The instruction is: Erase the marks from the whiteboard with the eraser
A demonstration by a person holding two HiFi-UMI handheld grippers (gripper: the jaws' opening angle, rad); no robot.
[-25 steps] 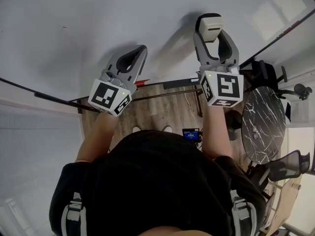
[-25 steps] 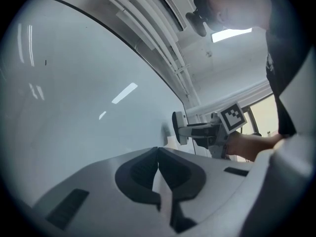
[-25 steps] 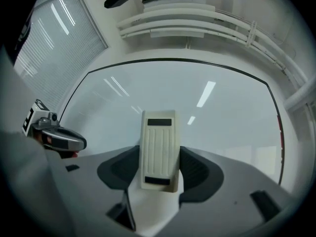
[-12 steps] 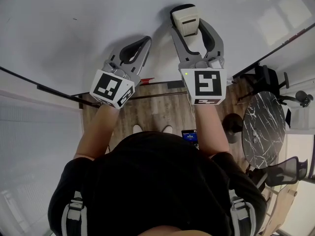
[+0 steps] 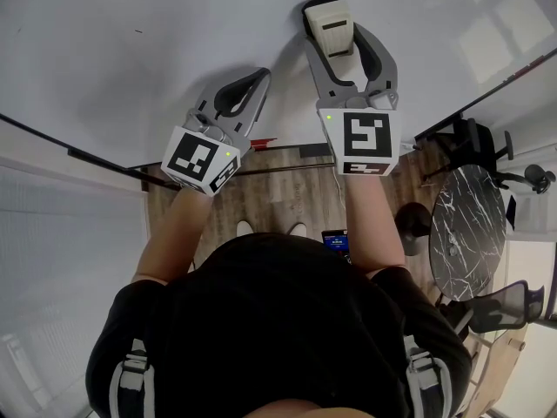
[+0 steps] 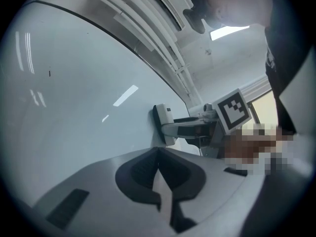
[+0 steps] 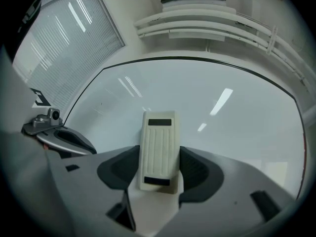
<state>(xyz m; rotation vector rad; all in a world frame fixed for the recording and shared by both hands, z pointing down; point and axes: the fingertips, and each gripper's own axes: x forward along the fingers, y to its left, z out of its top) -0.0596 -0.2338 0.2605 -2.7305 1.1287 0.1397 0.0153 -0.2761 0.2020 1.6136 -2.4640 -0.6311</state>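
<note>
The whiteboard (image 5: 130, 68) fills the top of the head view; one tiny dark mark (image 5: 137, 31) shows at its upper left, also visible as the mark (image 6: 49, 73) in the left gripper view. My right gripper (image 5: 341, 33) is shut on the cream eraser (image 5: 332, 23), which lies flat against the board. In the right gripper view the eraser (image 7: 158, 144) sits upright between the jaws of the right gripper (image 7: 158, 169). My left gripper (image 5: 258, 80) is shut and empty, its tips near the board, left of and below the eraser. The left gripper (image 6: 159, 164) looks sideways at the eraser (image 6: 160, 120).
The board's dark lower frame (image 5: 104, 165) runs under both grippers. Below it lies wooden floor (image 5: 278, 198). A round marble table (image 5: 466, 225) and black chairs (image 5: 500, 299) stand at the right. Window blinds (image 5: 61, 259) are at the left.
My right gripper has slid the eraser left and upward over the board, mostly in the first half second. The left gripper has shifted slightly to the right.
</note>
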